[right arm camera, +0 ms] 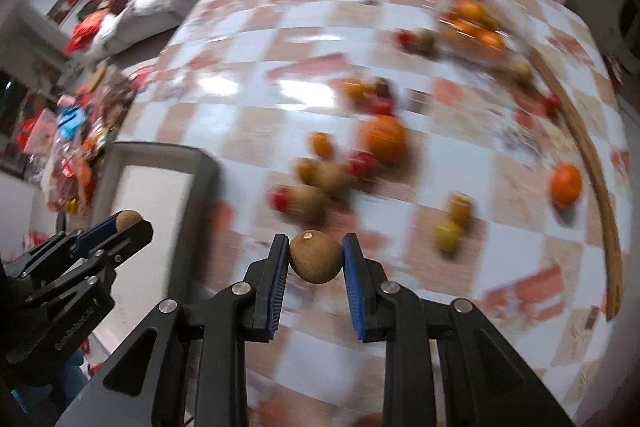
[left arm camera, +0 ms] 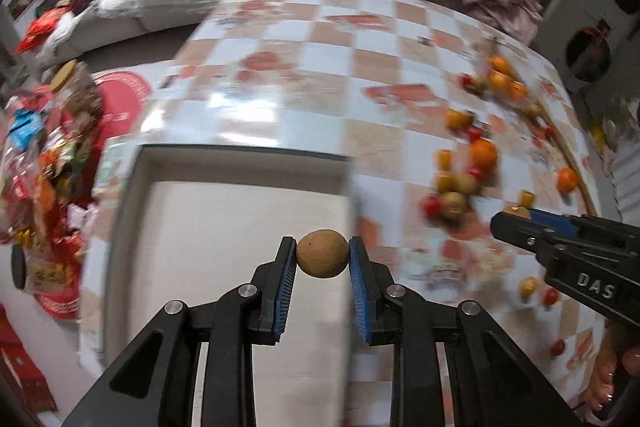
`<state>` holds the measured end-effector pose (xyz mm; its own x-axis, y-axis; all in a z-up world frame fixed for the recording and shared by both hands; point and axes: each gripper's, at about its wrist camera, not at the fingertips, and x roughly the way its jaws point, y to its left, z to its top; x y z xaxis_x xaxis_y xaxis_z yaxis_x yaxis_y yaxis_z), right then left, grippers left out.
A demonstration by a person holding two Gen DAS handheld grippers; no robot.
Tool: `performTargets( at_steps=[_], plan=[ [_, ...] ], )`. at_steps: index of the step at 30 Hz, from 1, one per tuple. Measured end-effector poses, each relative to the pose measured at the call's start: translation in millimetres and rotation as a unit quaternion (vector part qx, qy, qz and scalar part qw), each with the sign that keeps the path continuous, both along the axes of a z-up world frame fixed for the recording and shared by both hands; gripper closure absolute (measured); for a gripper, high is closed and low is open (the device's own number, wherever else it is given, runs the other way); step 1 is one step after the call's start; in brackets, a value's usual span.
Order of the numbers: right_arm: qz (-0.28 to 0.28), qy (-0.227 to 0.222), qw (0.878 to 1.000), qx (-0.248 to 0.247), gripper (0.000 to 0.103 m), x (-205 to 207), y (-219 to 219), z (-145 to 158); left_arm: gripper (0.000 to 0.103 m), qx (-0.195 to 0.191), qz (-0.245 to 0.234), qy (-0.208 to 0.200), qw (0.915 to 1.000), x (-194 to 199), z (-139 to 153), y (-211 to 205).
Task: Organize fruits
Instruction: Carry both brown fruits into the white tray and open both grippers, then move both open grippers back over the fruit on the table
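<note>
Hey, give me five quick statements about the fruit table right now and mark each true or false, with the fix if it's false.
1. The left claw grips a round brown fruit. True.
2. The right claw is empty. False: it holds a brown fruit too.
3. The tray is already full of fruit. False: no fruit shows on its visible surface.
4. Oranges and small red fruits lie loose on the checkered tablecloth. True.
5. The tablecloth is plain green. False: it is checkered white and orange-pink.
</note>
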<state>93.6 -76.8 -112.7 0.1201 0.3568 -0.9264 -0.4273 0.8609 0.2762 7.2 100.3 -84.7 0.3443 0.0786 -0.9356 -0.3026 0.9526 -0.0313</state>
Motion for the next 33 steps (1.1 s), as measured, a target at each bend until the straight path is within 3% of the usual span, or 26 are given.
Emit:
performTargets(
  at_steps=[6,12,25,26,27,29,33],
  plan=[
    [0.057,0.005,0.998,0.013,0.073,-14,70,5,0.075,0.017,0.05,0.019,0.9984,-18,-15,61],
    [0.101,0.024,0.995,0.015,0.073,-24,135,-10,0.075,0.031,0.066,0.039,0.9966,-24,-40,98],
    [0.124,0.022,0.991,-0.038,0.073,-22,186,-54,0.073,0.03,0.047,0.052,0.9971,-24,-67,110],
    [0.126,0.022,0.991,-0.04,0.073,-21,186,-55,0.069,0.033,0.045,0.051,0.9971,-24,-67,110],
    [0.127,0.019,0.991,-0.042,0.072,-22,186,-55,0.045,0.035,0.044,0.052,0.997,-24,-67,110],
    [0.136,0.014,0.99,-0.047,0.067,-24,188,-55,0.021,0.044,0.049,0.041,0.997,-27,-63,111],
    [0.138,0.017,0.989,-0.043,0.048,-23,192,-55,0.021,0.047,0.04,0.043,0.9971,-30,-63,111]
  ],
)
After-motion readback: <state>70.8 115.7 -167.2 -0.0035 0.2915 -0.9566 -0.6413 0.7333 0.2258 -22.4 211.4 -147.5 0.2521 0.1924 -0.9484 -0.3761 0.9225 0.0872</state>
